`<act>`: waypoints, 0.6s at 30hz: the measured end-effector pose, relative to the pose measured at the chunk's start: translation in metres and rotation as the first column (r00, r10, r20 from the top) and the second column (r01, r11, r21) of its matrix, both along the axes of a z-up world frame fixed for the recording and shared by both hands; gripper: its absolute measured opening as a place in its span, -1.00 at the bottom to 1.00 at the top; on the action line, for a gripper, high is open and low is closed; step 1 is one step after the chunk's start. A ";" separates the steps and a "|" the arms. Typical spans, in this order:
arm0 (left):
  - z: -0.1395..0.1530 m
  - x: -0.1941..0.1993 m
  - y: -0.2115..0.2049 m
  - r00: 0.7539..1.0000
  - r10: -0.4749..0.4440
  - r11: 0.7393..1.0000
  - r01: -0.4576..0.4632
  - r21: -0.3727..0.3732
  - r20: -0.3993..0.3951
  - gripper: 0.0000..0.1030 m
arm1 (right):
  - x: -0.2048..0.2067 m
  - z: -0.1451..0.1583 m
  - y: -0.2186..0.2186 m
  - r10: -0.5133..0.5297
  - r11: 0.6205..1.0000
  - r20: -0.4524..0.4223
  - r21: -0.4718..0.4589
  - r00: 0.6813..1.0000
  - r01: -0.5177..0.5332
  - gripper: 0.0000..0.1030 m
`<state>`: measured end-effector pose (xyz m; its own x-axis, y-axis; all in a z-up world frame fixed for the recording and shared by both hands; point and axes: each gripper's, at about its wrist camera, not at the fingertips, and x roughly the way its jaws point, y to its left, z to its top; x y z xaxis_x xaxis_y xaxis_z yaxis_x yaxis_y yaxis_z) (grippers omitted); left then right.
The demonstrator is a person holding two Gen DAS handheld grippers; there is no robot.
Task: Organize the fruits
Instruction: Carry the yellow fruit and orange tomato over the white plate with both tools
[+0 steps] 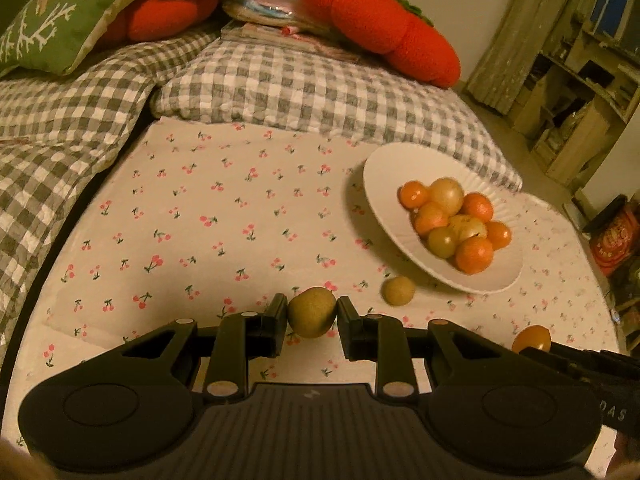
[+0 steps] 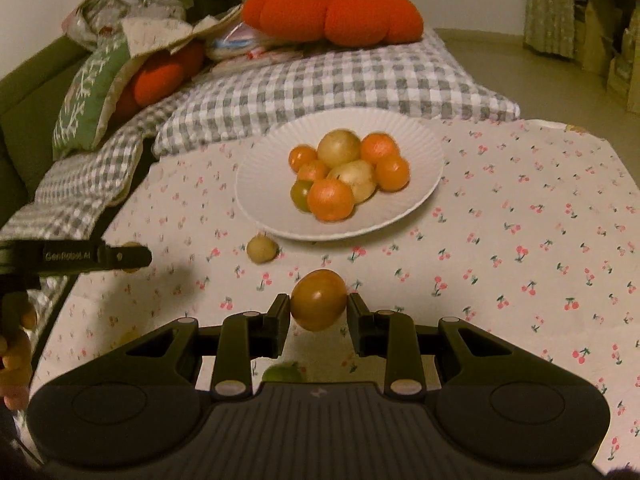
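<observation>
Indoors, dim warm light, cherry-print cloth (image 2: 520, 220) over the table, white plate (image 2: 256, 184) heaped with fruit near its far edge beside a checked quilt (image 2: 340, 80), left gripper (image 1: 312, 317) clamping a greenish fruit (image 1: 312, 312), right gripper (image 2: 319, 312) clamping an orange-brown fruit (image 2: 319, 306), small tan fruit (image 2: 262, 249) loose just before the plate.

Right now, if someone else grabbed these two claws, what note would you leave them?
Left claw: shut on a greenish-brown fruit, lifted off the cloth.
Right claw: shut on an orange-brown fruit, also lifted.
White plate: holds a pile of orange and yellow fruits.
Left to do: place both held fruits, then the small tan fruit lying beside the plate, and a green fruit partly hidden under the right claw.
</observation>
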<state>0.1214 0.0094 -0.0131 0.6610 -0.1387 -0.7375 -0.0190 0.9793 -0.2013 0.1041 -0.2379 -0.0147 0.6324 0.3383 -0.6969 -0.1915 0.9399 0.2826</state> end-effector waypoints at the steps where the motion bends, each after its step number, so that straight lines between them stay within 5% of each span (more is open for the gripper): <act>1: 0.003 0.000 0.000 1.000 0.001 1.000 -0.001 -0.005 0.007 -0.76 | 0.001 0.003 -0.004 -0.011 1.000 0.004 0.011 1.000 0.011 -0.46; 10: 0.010 0.004 -0.023 0.997 -0.061 0.997 0.063 -0.039 0.053 -0.76 | 0.018 0.008 -0.023 -0.078 0.995 0.007 0.060 0.997 0.078 -0.46; 18: 0.006 0.020 -0.046 0.990 -0.112 0.994 0.112 0.005 0.090 -0.76 | 0.035 0.001 -0.031 -0.097 0.990 -0.034 0.102 0.995 0.100 -0.46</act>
<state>0.1411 -0.0366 -0.0072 0.7047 -0.2159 -0.6758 0.1094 0.9742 -0.1972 0.1392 -0.2688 -0.0134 0.6467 0.3467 -0.6794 -0.0896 0.9191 0.3836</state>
